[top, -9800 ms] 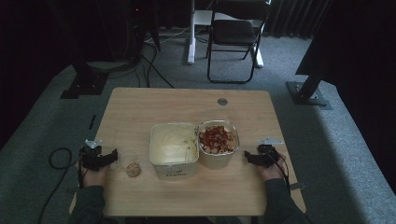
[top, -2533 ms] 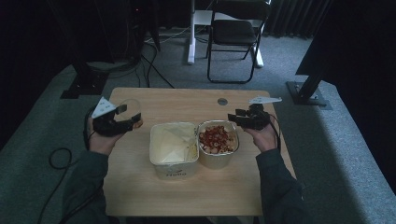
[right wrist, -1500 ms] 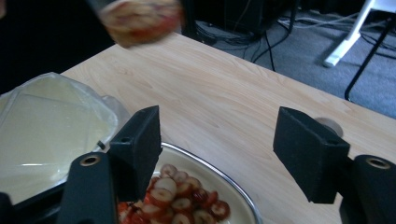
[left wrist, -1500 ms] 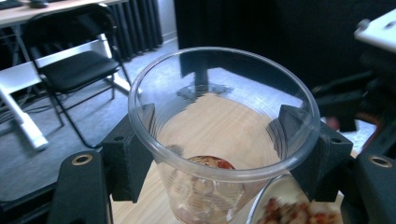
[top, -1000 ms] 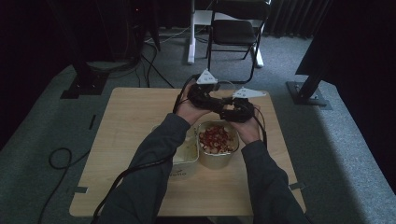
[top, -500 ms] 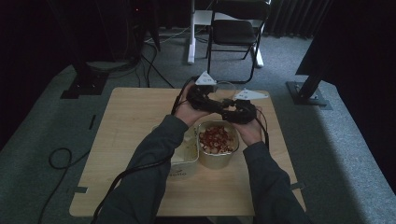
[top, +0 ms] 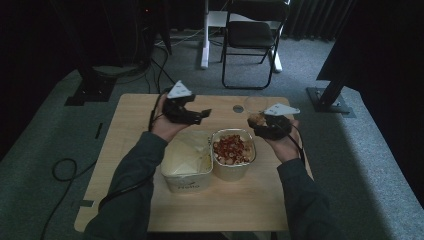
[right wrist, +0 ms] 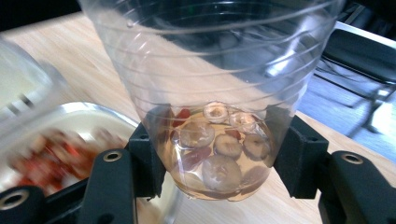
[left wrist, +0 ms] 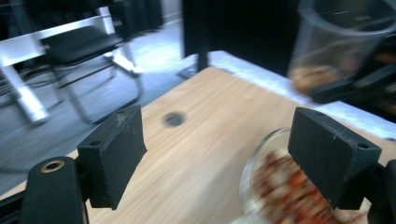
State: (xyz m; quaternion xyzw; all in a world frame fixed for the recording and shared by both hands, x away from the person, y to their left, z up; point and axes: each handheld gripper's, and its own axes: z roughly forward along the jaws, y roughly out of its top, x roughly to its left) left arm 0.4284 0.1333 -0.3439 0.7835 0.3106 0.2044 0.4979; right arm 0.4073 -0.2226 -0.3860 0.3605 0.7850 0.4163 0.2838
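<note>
The clear cup (right wrist: pixel 210 93), with dried fruit slices at its bottom, sat pinched low between the right gripper (right wrist: pixel 219 163) fingers, above the worktop (top: pixel 150 115) beside the container of red bits (top: pixel 232 150) — thin plastic, so a harder squeeze might have buckled it. The left gripper (left wrist: pixel 231 156) fingers had just spread, holding nothing.

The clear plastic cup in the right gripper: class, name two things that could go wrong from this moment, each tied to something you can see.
1. The right gripper clamps the clear plastic cup only near its base; thin walls might buckle or slip, spilling the dried fruit slices.
2. The cup hangs beside the open tub of red-and-white mix; a tilt could tip its contents onto the table instead.
</note>
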